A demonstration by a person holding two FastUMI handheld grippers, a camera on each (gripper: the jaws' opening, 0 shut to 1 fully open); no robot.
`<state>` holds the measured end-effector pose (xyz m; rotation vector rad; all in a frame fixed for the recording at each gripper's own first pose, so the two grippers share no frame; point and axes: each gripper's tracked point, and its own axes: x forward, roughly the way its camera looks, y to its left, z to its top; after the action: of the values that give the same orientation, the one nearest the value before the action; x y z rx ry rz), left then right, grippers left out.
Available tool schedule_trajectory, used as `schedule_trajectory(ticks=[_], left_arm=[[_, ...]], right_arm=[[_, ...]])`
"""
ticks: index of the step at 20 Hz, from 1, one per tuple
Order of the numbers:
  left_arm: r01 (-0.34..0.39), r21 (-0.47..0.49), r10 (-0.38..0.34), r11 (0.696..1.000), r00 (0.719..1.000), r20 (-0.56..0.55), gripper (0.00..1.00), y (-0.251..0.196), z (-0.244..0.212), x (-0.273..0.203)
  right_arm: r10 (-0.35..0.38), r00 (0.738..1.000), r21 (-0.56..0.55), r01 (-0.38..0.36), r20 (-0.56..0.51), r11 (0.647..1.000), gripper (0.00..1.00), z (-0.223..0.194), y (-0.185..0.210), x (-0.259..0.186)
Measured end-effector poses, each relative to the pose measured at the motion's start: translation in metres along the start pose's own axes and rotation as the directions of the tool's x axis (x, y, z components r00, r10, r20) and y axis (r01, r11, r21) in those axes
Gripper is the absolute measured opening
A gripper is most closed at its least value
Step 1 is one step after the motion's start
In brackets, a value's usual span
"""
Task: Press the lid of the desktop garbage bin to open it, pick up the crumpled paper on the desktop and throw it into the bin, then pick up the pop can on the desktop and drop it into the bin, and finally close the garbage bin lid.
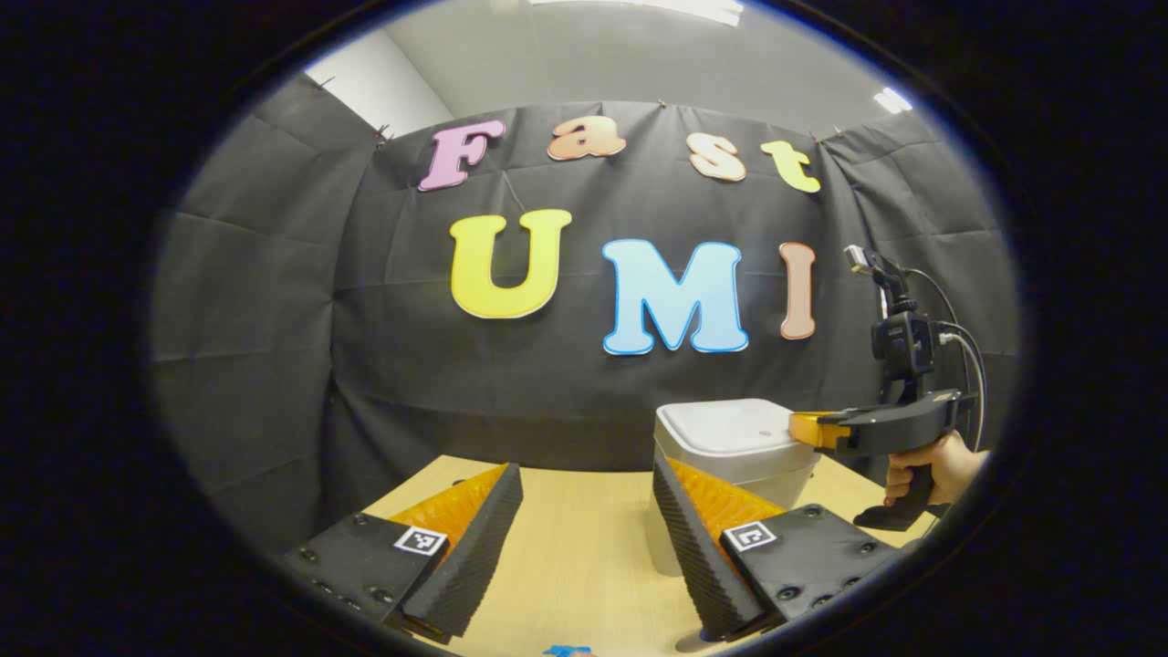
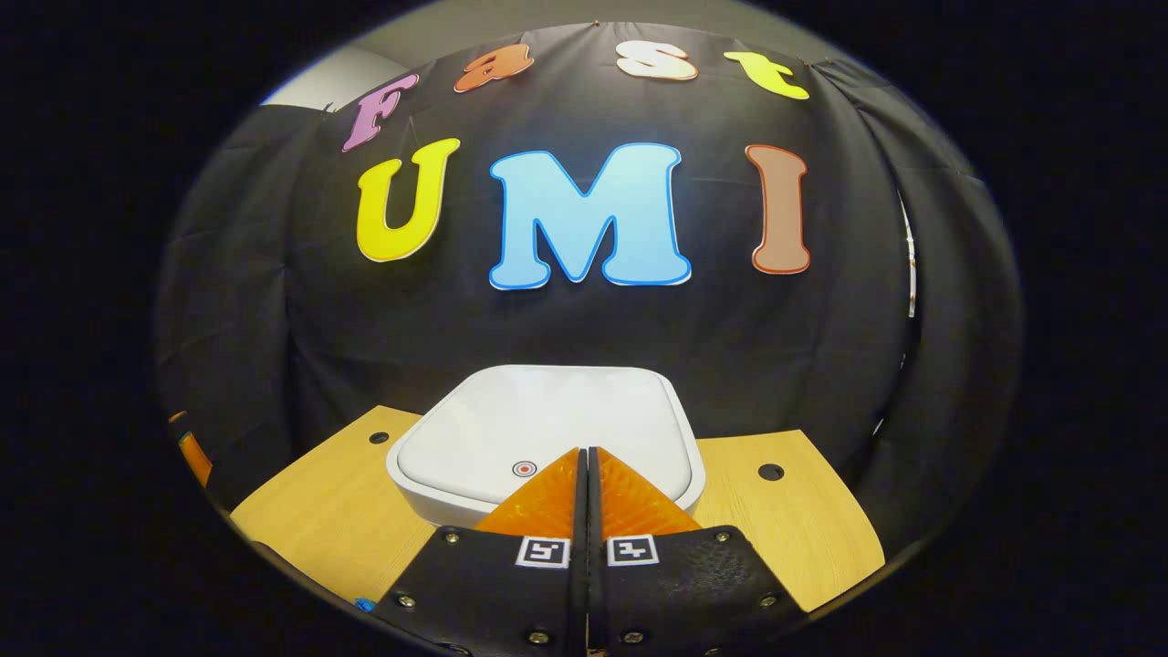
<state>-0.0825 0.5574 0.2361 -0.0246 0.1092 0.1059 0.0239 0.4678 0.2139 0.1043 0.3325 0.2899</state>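
The white desktop bin stands on the wooden table with its lid down. A small round button mark sits near the lid's front edge. My right gripper is shut with nothing between its fingers, and its tips hover over the lid just right of that mark. In the left gripper view the right gripper reaches in from the right over the bin's top, held by a hand. My left gripper stands open above the table, left of the bin, with nothing in it.
The light wooden table has small dark holes on either side of the bin. Black cloth walls close the booth behind and to the sides. A small blue bit shows at the bottom edge under the left gripper.
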Motion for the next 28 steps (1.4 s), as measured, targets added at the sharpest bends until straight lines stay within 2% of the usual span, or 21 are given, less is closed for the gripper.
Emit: schedule_trajectory(ticks=[7,12,17,21,23,24,26,27,28], left_arm=[[-0.025,-0.002,0.025,1.0,1.0,0.005,0.95,0.001,0.002,0.0],[-0.053,-0.009,0.053,0.999,0.999,-0.007,0.94,0.012,-0.007,-0.002],[-0.032,-0.009,0.032,0.999,0.999,-0.01,0.94,0.015,-0.017,-0.005],[-0.016,0.005,0.017,1.0,0.999,-0.036,0.94,0.018,-0.035,-0.009],[-0.006,-0.005,0.006,1.0,0.999,-0.054,0.95,0.019,-0.045,-0.011],[-0.002,-0.013,0.002,1.0,0.998,-0.061,0.95,0.021,-0.051,-0.015],[0.0,-0.019,-0.002,1.0,0.997,-0.076,0.94,0.025,-0.062,-0.019],[-0.004,-0.017,0.002,1.0,0.996,-0.094,0.95,0.027,-0.069,-0.02],[-0.004,-0.018,0.002,1.0,0.994,-0.107,0.95,0.029,-0.077,-0.022]], right_arm=[[-0.013,0.99,-0.003,0.013,0.137,1.0,0.0,0.047,0.0,-0.014],[-0.014,0.983,0.04,0.007,0.181,0.999,0.0,0.069,-0.008,-0.031],[-0.035,0.984,0.031,0.03,0.174,0.999,0.0,0.064,-0.016,-0.053],[-0.069,0.975,-0.004,0.071,0.209,0.997,0.0,0.06,-0.021,-0.078],[-0.062,0.972,-0.024,0.069,0.229,0.997,0.16,0.057,-0.017,-0.09],[-0.06,0.97,-0.033,0.069,0.236,0.997,0.27,0.058,-0.015,-0.096],[-0.059,0.967,-0.046,0.073,0.247,0.996,0.38,0.055,-0.012,-0.107],[-0.058,0.967,-0.05,0.073,0.25,0.996,0.5,0.054,-0.01,-0.111],[-0.051,0.968,-0.053,0.066,0.246,0.996,0.57,0.05,-0.008,-0.112]])
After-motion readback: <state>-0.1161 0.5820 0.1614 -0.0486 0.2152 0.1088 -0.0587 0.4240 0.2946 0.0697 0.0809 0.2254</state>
